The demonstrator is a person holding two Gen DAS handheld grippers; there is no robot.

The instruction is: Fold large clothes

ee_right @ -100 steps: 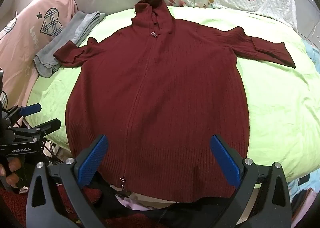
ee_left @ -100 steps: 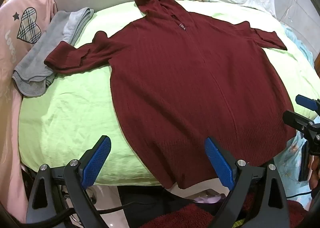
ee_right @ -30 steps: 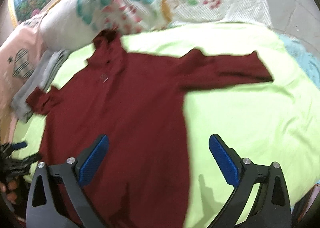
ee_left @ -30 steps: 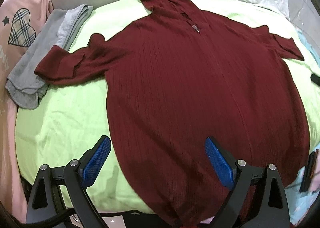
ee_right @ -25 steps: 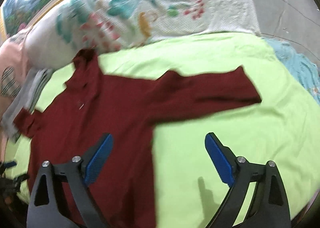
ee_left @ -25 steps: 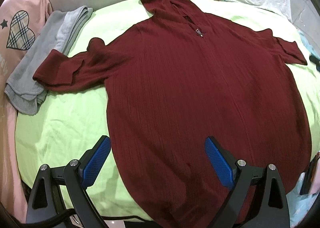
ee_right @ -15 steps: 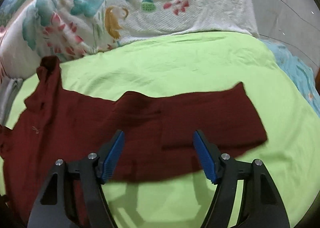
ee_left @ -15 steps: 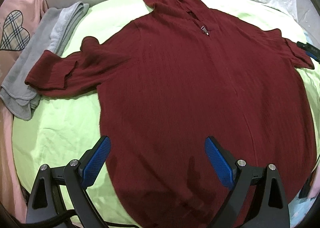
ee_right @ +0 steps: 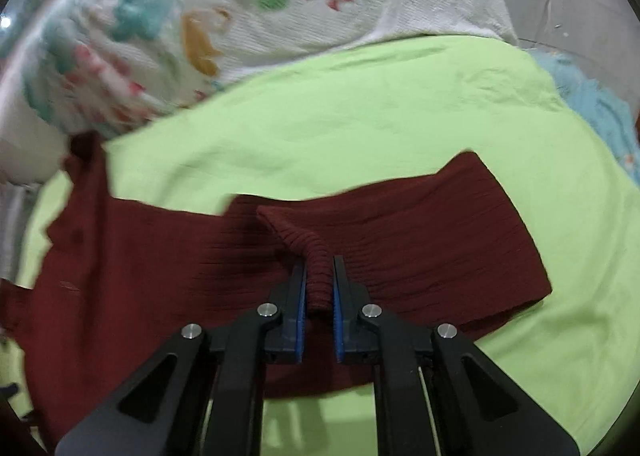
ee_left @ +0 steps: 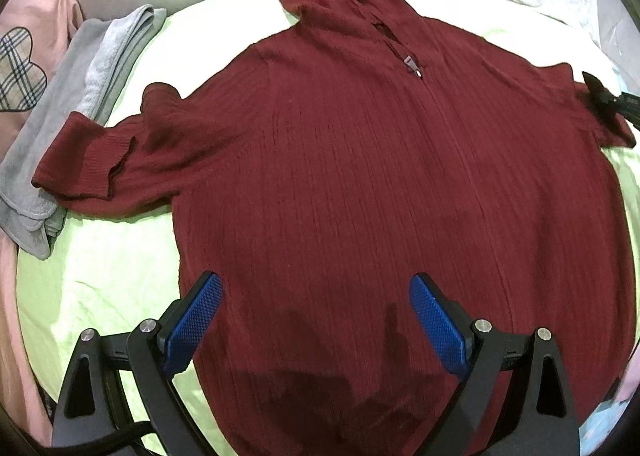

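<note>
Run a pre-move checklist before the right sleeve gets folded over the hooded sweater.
1. Right gripper closing with a pinch of the right sleeve between its fingers: ok.
2. Left gripper open above the hem, holding nothing: ok.
3. Hooded sweater body spread flat on the green sheet: ok.
4. Left sleeve overlapping the folded grey garment: not ok.
5. Grip firm enough to lift: cannot tell.

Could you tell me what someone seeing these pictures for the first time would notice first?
The eye goes first to the dark red hooded sweater, spread flat, zip up, over the lime-green sheet and filling most of the left wrist view. Next is the right gripper, its jaws closing on a pinched ridge of the sweater's sleeve. The left gripper hovers open above the sweater's lower body, with a folded grey garment at the far left.
</note>
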